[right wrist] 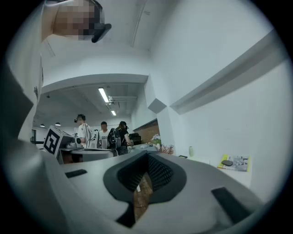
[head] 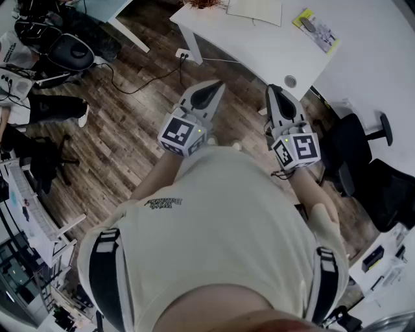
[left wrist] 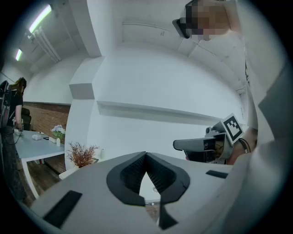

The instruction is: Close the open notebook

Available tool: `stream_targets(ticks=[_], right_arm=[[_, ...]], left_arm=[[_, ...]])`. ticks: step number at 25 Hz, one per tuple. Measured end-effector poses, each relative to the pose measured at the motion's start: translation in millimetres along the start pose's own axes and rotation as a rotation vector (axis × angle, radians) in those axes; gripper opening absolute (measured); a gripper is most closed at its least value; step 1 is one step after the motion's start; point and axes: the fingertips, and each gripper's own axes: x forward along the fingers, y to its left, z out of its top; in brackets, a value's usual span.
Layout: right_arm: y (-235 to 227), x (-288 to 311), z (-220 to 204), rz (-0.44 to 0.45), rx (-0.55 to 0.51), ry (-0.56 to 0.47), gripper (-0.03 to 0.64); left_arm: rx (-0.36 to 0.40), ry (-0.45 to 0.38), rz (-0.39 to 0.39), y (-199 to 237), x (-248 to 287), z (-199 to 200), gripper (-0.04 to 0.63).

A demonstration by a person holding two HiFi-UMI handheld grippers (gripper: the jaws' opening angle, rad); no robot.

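hovering over floor by the table edge — left gripper, right gripper pressed shut, empty

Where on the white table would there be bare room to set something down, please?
The table is bare between the white paper, the yellow-edged booklet and the round cable hole near its front edge. It is crowded at the far edge, around the paper and dried twigs.
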Motion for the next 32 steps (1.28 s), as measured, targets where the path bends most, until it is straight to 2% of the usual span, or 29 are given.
stream_targets(ticks=[7, 12, 32], right_arm=[[-5, -1, -4, 0.001, 0.005, 0.011, 0.0], [-11, -1, -9, -0.001, 0.016, 0.012, 0.001], [-36, -18, -11, 0.009, 0.042, 0.01, 0.002]], left_arm=[[-0.009, 0.021, -0.002, -2, 6, -4, 0.012], [-0.042, 0.032, 0.002, -1, 9, -7, 0.012], [-0.014, 0.037, 0.017, -27, 28, -14, 0.012]])
